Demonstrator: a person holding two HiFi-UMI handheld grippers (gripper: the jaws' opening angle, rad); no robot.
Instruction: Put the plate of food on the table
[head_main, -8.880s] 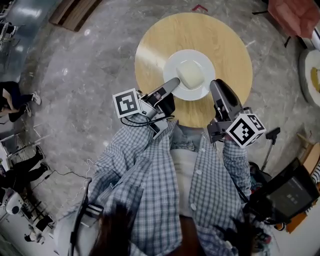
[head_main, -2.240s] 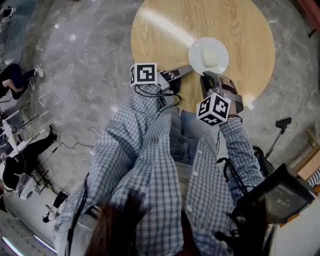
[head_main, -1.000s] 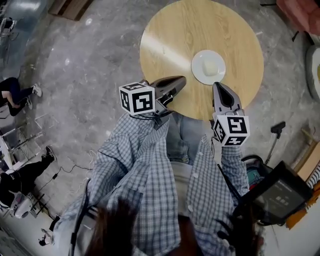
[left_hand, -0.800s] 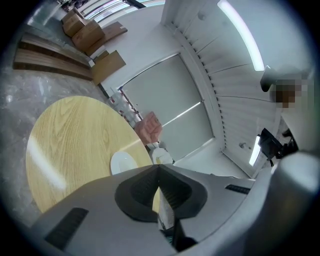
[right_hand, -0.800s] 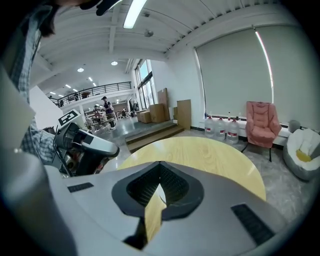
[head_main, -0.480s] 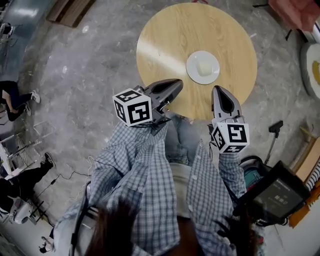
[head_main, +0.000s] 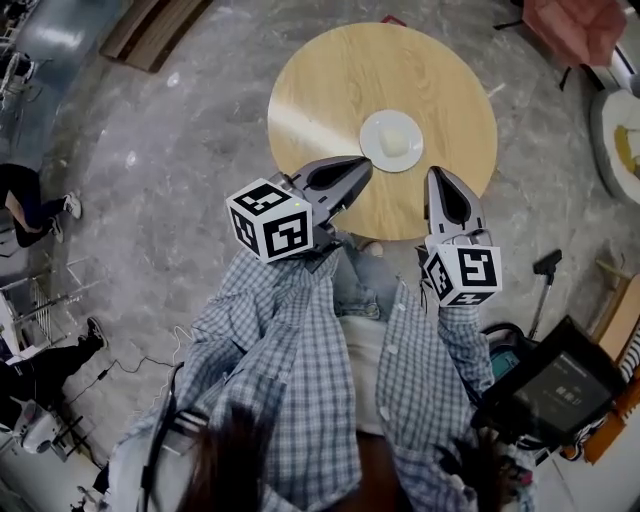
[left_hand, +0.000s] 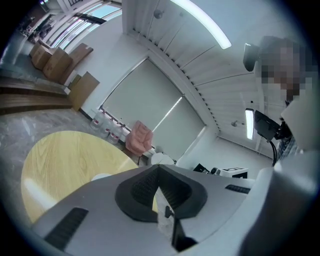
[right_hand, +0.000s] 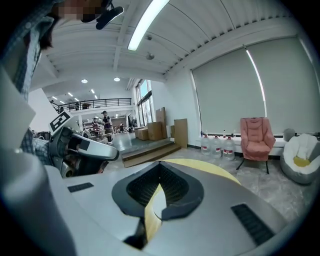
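A white plate (head_main: 391, 140) with a pale mound of food lies on the round wooden table (head_main: 320, 90), right of its middle. My left gripper (head_main: 358, 168) hangs over the table's near edge, shut and empty, short of the plate. My right gripper (head_main: 437, 180) is at the near right edge, also shut with nothing in it. In the left gripper view the jaws (left_hand: 159, 167) meet in front of the table (left_hand: 60, 155), and a sliver of the plate (left_hand: 100, 176) shows. In the right gripper view the closed jaws (right_hand: 161, 165) hide most of the table (right_hand: 205, 169).
Grey marble floor surrounds the table. A pink armchair (head_main: 575, 25) and a white beanbag seat (head_main: 620, 130) stand at the far right, with water bottles (right_hand: 215, 145) by the wall. Wooden boards (head_main: 150, 30) lie far left. People (head_main: 30, 195) stand at left. A black screen (head_main: 555, 385) is near my right side.
Both grippers have drawn back from the plate toward my body and stay shut. The plate rests where it was set on the table, now farther from the jaws.
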